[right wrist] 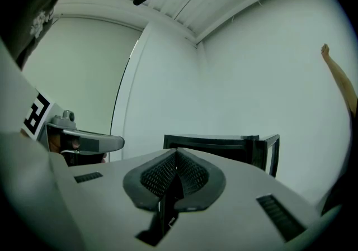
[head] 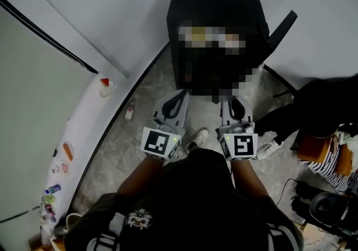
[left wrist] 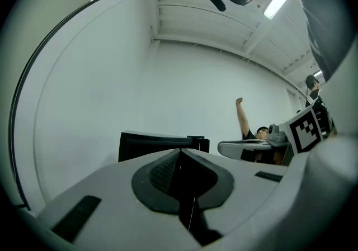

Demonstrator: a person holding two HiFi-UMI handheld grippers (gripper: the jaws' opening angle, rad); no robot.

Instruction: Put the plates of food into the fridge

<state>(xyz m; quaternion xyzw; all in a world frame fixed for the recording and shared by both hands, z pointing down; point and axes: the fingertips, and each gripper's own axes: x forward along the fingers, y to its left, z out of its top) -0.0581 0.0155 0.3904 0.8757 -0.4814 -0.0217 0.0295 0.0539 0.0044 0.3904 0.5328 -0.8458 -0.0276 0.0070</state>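
Grey moulded-plastic left gripper, right gripper: matt, smooth shells. Black pads: rough, cross-hatched, rubbery. Black box-shaped cabinet, upper centre: matt, smooth. Grey floor: mottled, stone-like. White wall: smooth, matt.

We are in a bare lab room: plain white walls, grey speckled floor, strip-lit ribbed white ceiling.
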